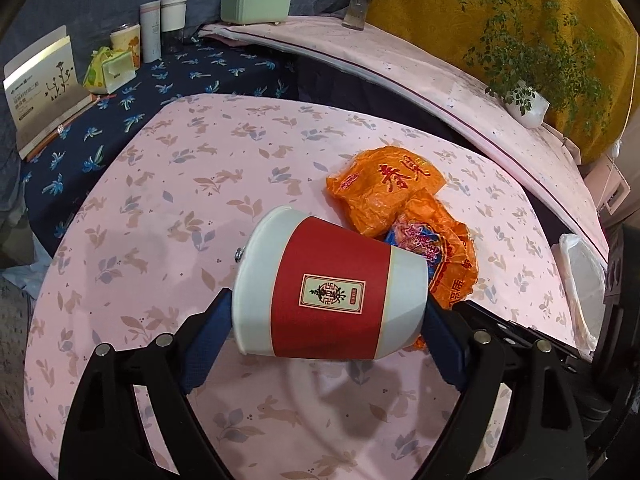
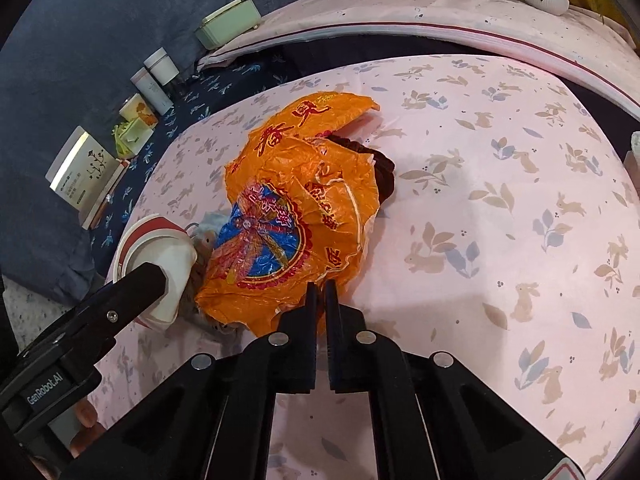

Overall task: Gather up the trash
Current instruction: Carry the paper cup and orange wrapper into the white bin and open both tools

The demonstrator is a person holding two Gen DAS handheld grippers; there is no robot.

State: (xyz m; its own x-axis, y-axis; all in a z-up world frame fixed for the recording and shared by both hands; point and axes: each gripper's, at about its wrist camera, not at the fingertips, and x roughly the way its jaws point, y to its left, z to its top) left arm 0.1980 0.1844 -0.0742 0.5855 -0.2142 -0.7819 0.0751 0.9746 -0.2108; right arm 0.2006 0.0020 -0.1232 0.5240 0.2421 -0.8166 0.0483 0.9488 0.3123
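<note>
A pink tablecloth (image 1: 160, 208) with a rabbit print covers the table. The left gripper (image 1: 324, 344) holds a red and white paper cup (image 1: 332, 288) sideways, its pads pressing rim and base. Just beside it the right gripper (image 2: 320, 292) is clenched on the near edge of an orange plastic bag (image 2: 304, 200) lying crumpled on the cloth. The picking-up step seems in hand; next, both pieces probably need lifting toward a bin.

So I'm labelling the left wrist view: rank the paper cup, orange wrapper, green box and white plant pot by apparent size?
1. paper cup, though nearness to the camera inflates it
2. orange wrapper
3. green box
4. white plant pot
</note>
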